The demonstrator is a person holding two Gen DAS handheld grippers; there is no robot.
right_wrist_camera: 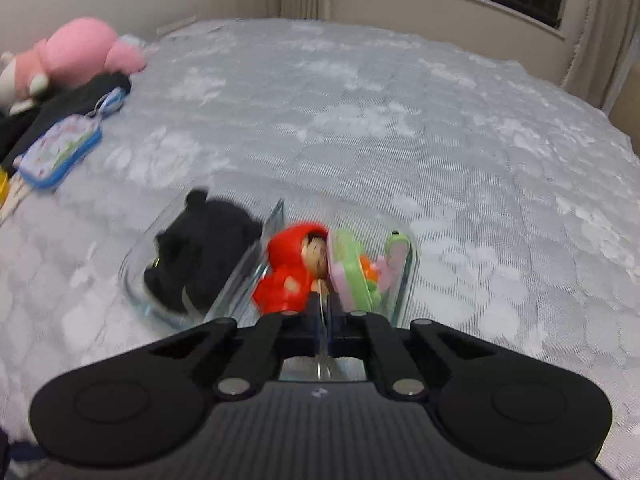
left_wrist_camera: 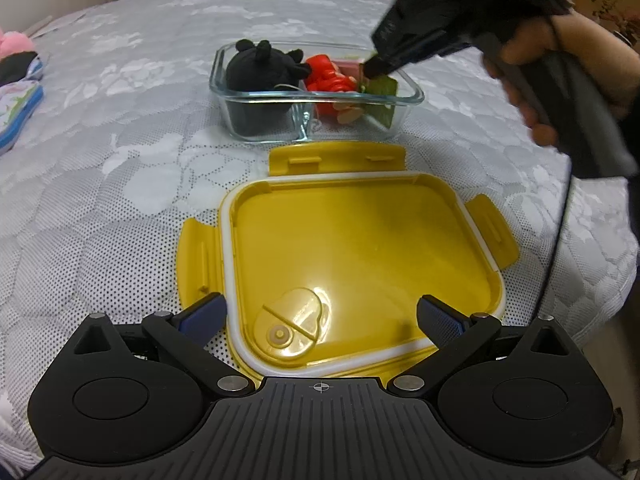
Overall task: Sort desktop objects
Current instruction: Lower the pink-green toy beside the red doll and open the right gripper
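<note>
A divided glass container [left_wrist_camera: 412, 96] sits on the quilted bed. Its left compartment holds a black plush toy [left_wrist_camera: 256, 68]; its right one holds a red-hooded figurine [left_wrist_camera: 328, 78] and a green and pink item [left_wrist_camera: 382, 88]. The right wrist view shows the same plush [right_wrist_camera: 200, 248], figurine [right_wrist_camera: 288, 268] and green and pink item [right_wrist_camera: 352, 272]. My right gripper [left_wrist_camera: 370, 70] reaches into the right compartment; its jaws [right_wrist_camera: 324, 308] are shut on the container's glass rim [right_wrist_camera: 322, 344]. My left gripper [left_wrist_camera: 322, 314] is open, low over the yellow lid [left_wrist_camera: 360, 248].
A pink plush toy [right_wrist_camera: 80, 56], dark cloth [right_wrist_camera: 68, 108] and a blue-edged pouch [right_wrist_camera: 60, 152] lie at the bed's left side. The pouch also shows in the left wrist view [left_wrist_camera: 16, 112]. The bed's right edge [left_wrist_camera: 600, 280] drops off near the lid.
</note>
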